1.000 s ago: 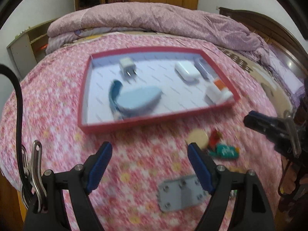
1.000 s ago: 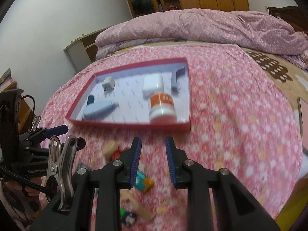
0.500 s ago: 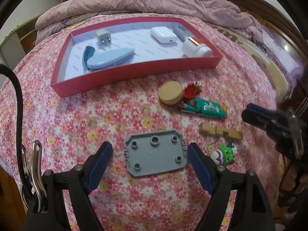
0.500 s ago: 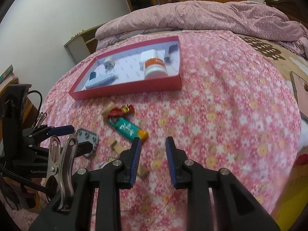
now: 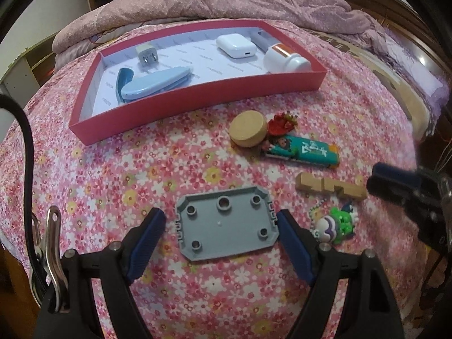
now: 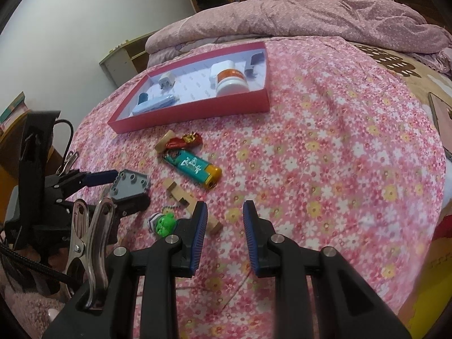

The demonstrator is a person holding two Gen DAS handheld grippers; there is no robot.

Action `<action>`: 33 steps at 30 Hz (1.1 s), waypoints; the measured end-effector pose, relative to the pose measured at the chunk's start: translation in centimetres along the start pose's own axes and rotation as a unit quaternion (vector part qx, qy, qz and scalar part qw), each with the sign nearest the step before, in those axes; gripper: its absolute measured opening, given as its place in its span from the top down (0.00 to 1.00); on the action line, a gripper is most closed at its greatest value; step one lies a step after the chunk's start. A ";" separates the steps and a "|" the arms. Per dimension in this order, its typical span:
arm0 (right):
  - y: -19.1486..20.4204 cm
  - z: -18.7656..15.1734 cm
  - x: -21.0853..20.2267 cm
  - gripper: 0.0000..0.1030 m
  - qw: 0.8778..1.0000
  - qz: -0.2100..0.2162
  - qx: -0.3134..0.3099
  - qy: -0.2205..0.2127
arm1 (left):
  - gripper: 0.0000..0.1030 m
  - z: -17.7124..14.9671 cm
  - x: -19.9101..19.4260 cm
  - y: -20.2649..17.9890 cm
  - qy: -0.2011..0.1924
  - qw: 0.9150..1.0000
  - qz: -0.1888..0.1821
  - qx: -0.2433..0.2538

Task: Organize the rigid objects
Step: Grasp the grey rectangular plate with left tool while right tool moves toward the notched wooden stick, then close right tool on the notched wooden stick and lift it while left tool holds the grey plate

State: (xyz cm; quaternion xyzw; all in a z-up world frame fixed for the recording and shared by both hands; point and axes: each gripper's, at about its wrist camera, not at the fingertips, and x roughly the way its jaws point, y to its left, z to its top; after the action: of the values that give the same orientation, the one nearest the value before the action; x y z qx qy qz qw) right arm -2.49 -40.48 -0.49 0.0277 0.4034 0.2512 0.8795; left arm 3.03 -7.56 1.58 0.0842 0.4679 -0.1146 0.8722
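My left gripper [image 5: 221, 243] is open and straddles a grey studded plate [image 5: 226, 230] lying flat on the flowered bedspread. Its right finger is at the plate's edge; the left finger stands a little clear. Beyond lie a cork disc [image 5: 248, 127], a red candy [image 5: 281, 123], a teal lighter [image 5: 303, 152], a notched wooden piece [image 5: 330, 186] and a green toy keychain [image 5: 336, 223]. My right gripper [image 6: 224, 226] hangs over the bedspread, its jaws narrowly apart and empty, with the wooden piece [image 6: 183, 195] just beside its left finger. A red tray [image 5: 197, 99] behind holds several items.
In the tray are a white plug [image 5: 147, 55], a blue case [image 5: 155, 84], a white earbud case [image 5: 236, 45] and a white bottle [image 5: 285, 59]. A folded pink quilt [image 5: 212, 0] lies behind it. A flat device [image 6: 440, 118] rests at the right bed edge.
Both grippers have come down and back toward the near bed edge. The grey plate, earlier below my left fingers in the picture, now sits between them. Jaw openings look unchanged.
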 end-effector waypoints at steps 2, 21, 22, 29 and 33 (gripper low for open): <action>0.3 -0.1 0.1 0.74 1.000 0.000 -0.006 0.005 | 0.19 -0.1 -0.1 0.2 -0.003 1.000 -0.003 0.000; 1.2 0.4 2.0 0.74 0.996 -0.078 -0.051 0.011 | 0.27 -0.5 -0.8 4.8 -0.022 0.998 0.041 -0.048; 1.0 0.7 2.1 0.74 0.995 -0.084 -0.046 0.009 | 0.27 -0.5 -0.8 5.2 -0.022 0.998 0.040 -0.053; 0.7 0.9 1.9 0.42 0.998 -0.055 -0.023 0.010 | 0.27 -1.0 -1.0 6.2 -0.029 0.997 0.029 -0.067; 1.8 0.7 2.1 0.26 0.997 -0.053 -0.044 0.018 | 0.27 -1.0 -0.9 6.2 -0.034 0.997 0.027 -0.066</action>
State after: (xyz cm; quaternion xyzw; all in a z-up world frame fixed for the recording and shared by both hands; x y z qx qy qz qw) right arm -1.61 -37.79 -1.03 -0.0365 0.4083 0.2218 0.8847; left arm 3.43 -1.25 2.02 0.0354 0.4417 -0.0623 0.8943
